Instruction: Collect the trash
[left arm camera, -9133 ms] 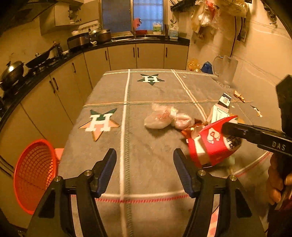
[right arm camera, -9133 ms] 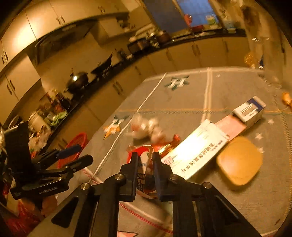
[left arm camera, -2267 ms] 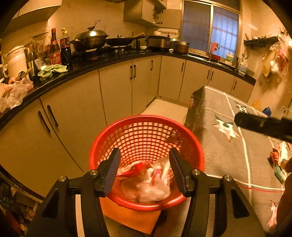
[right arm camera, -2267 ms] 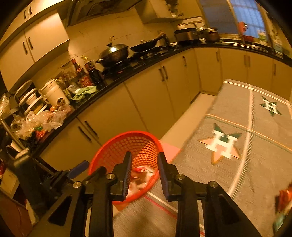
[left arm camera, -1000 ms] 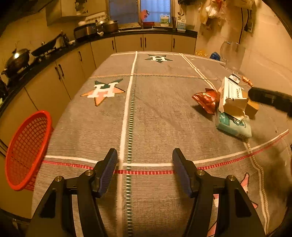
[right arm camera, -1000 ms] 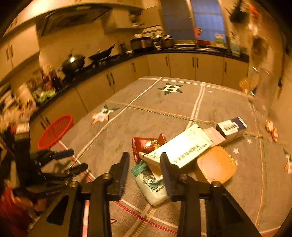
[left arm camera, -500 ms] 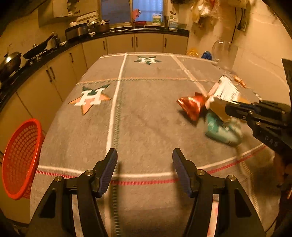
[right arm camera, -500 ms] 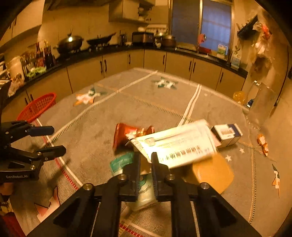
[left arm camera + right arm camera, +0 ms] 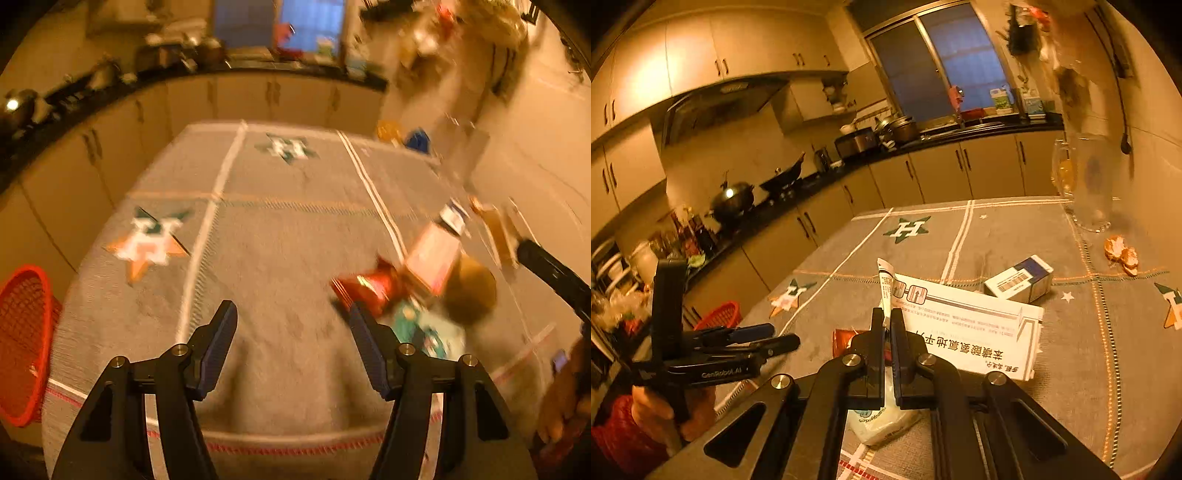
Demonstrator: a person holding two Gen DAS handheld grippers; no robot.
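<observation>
the white box (image 9: 964,332) has come up off the table, low in the frame, its flap pinched tight by the right gripper (image 9: 887,325). the left gripper (image 9: 290,317) is wide open, holding nothing.

Left wrist view low over the table (image 9: 280,236), right wrist view nearer its trash, both facing the counter (image 9: 960,134)
</observation>
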